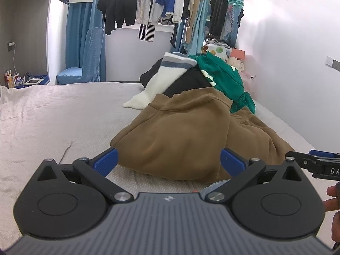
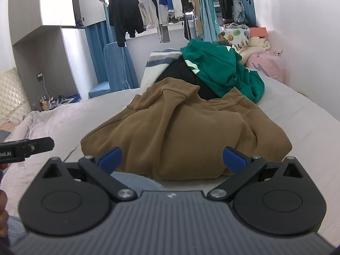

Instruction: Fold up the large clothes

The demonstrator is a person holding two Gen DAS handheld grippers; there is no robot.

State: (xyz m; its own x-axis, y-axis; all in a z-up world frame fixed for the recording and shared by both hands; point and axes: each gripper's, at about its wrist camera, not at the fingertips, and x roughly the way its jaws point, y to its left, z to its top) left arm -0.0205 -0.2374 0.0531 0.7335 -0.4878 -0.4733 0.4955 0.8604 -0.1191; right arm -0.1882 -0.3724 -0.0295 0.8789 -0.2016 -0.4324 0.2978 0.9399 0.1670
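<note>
**Both grippers wide over the brown sweatshirt**

Here, in the left wrist view, the left gripper (image 1: 169,159) has its blue-tipped black fingers (image 1: 106,161) spread wide, with nothing clamped between them. Beyond the fingertips lies the crumpled brown cotton sweatshirt (image 1: 187,131) on the pale grey bedsheet (image 1: 53,114); whether the pads touch its near edge cannot be told. Behind it are heaped a black garment (image 1: 191,80), a green hooded top (image 1: 227,78) and a white fleece piece with grey stripes (image 1: 161,80). Part of the right gripper (image 1: 318,163) shows at the right edge.

From the right wrist view, the right gripper (image 2: 172,159) likewise stands fully apart and holds nothing, its blue pads (image 2: 233,159) flanking the near hem of the brown sweatshirt (image 2: 180,131), which sits bunched on the bedsheet (image 2: 308,127) with the green hooded top (image 2: 216,68) behind. A black tip of the left gripper (image 2: 27,147) shows at the left.
</note>
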